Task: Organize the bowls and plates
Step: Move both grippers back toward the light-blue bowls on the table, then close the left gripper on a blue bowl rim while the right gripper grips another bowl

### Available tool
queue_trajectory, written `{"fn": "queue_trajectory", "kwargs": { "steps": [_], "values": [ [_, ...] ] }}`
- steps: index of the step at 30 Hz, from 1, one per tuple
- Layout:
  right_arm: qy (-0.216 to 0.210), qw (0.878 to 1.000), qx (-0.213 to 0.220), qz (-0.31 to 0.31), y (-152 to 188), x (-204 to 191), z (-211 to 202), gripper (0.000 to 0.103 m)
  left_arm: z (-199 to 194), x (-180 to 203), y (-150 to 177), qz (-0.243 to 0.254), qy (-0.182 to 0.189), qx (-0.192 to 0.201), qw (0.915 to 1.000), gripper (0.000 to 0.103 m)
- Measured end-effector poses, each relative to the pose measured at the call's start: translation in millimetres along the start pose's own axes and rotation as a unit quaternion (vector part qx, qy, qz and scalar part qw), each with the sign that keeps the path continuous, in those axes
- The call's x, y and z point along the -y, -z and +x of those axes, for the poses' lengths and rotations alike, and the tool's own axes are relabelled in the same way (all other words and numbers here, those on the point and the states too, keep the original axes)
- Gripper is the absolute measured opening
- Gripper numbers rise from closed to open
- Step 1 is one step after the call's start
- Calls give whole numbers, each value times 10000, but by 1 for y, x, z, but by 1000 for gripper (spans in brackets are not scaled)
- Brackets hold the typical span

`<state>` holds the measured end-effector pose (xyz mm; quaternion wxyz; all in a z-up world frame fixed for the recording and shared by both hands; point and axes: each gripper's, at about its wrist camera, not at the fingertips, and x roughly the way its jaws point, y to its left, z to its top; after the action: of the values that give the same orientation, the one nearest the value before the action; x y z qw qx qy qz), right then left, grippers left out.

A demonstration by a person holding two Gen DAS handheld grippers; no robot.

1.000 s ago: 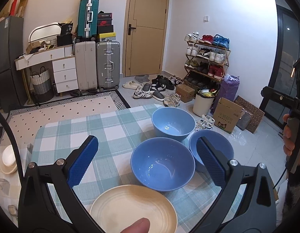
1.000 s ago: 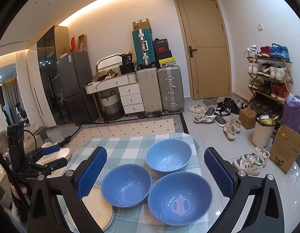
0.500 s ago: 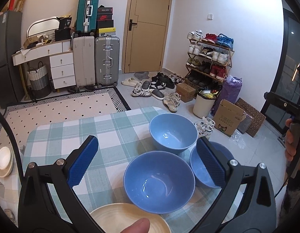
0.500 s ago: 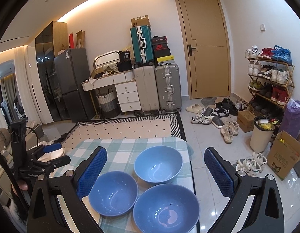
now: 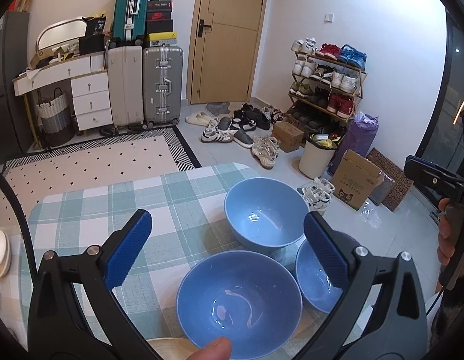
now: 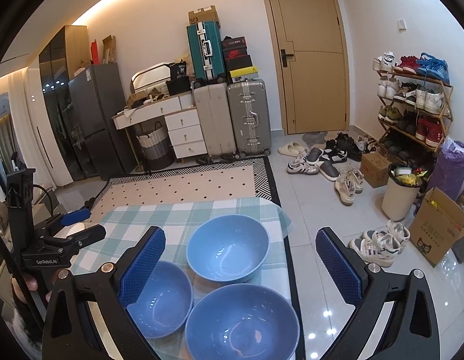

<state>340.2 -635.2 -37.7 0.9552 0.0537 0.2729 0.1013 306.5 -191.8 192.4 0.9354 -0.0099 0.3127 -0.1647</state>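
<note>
Landmark: the checked cloth (image 5: 172, 198) covering the counter, and everything is placed off it.
Far bowl: blue bowl (image 5: 266, 213) sits upright near the cloth's far right corner, empty and shiny inside.
Near bowl: second blue bowl (image 5: 239, 303) sits on the cloth's near side, just beside the far one, mouth up, nothing in it.
Right bowl: third blue bowl (image 6: 242, 321) is at the cloth's right edge, close to both others; from the left wrist view a gripper finger half hides it.
Plate: a cream plate (image 5: 169, 346) peeks in at the cloth's near edge, just beside the near bowl, mostly cut off.
Left gripper: left gripper (image 5: 226, 246) hovers over the cloth, jaws spread wide, holding nothing, framing the near bowl.
Right gripper: right gripper (image 6: 241, 264) hangs above the cloth's right side, jaws wide apart and empty, with the bowls below.
Thumb: a fingertip (image 5: 214, 349) shows at the bottom of the left wrist view.
</note>
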Motion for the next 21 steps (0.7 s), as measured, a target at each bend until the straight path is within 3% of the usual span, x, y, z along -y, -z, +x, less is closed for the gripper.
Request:
{"fn": "queue_trajectory", "kwargs": {
  "steps": [21],
  "values": [
    [91,9960,-875,134,9,16,110,102,132,-18,-1,-231,-37,-566,9981,101]
  ]
}}
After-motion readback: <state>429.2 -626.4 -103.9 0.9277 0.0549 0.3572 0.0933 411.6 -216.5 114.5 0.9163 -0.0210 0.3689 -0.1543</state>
